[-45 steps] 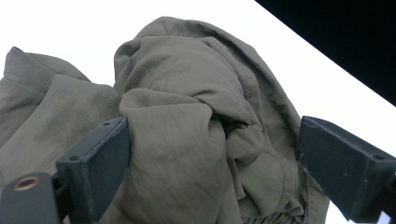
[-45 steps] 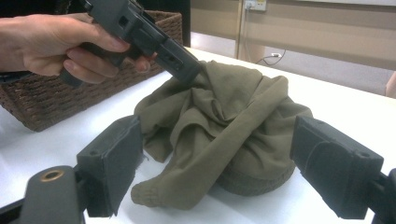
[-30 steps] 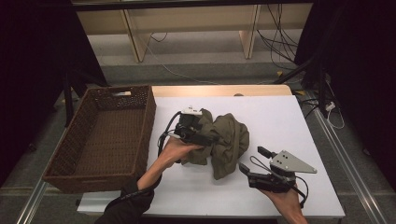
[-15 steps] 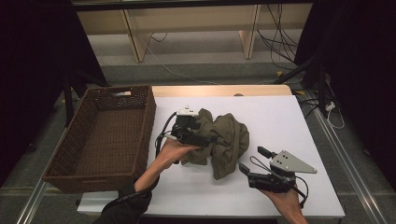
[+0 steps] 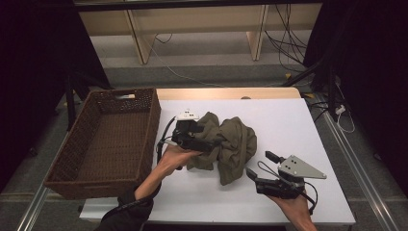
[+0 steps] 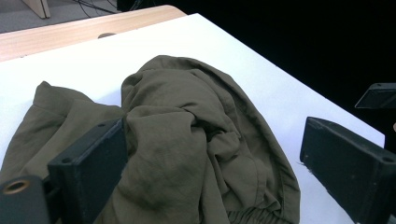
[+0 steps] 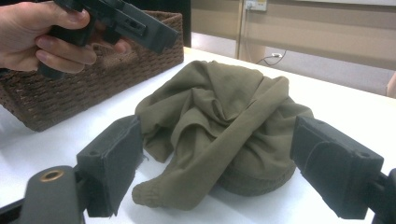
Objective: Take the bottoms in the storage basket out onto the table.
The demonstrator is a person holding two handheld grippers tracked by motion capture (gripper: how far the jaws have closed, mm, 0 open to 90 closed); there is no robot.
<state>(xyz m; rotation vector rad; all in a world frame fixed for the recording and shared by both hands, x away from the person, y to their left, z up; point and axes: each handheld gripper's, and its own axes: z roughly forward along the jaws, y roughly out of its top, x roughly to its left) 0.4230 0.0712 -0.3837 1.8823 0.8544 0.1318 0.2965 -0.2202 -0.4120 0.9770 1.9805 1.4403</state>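
A crumpled olive-green garment [image 5: 232, 143] lies in a heap in the middle of the white table [image 5: 298, 125]. My left gripper [image 5: 210, 143] hangs over the heap's left part, open. In the left gripper view its jaws stand wide apart around the garment [image 6: 196, 135], and the left one is against the cloth. My right gripper [image 5: 260, 165] sits at the front right of the table, open and pointing at the heap from a short way off. In the right gripper view the garment [image 7: 224, 116] lies beyond its spread jaws, with a rolled sleeve end nearest.
A brown wicker basket [image 5: 153, 120] stands at the table's left, close beside the garment, and appears behind the left hand as basket [image 7: 93, 70]. A wooden strip [image 5: 226, 93] runs along the table's far edge. Shelving legs and cables lie on the floor beyond.
My left gripper has shifted slightly left and down over the garment's left part. The right gripper and the garment have stayed put.
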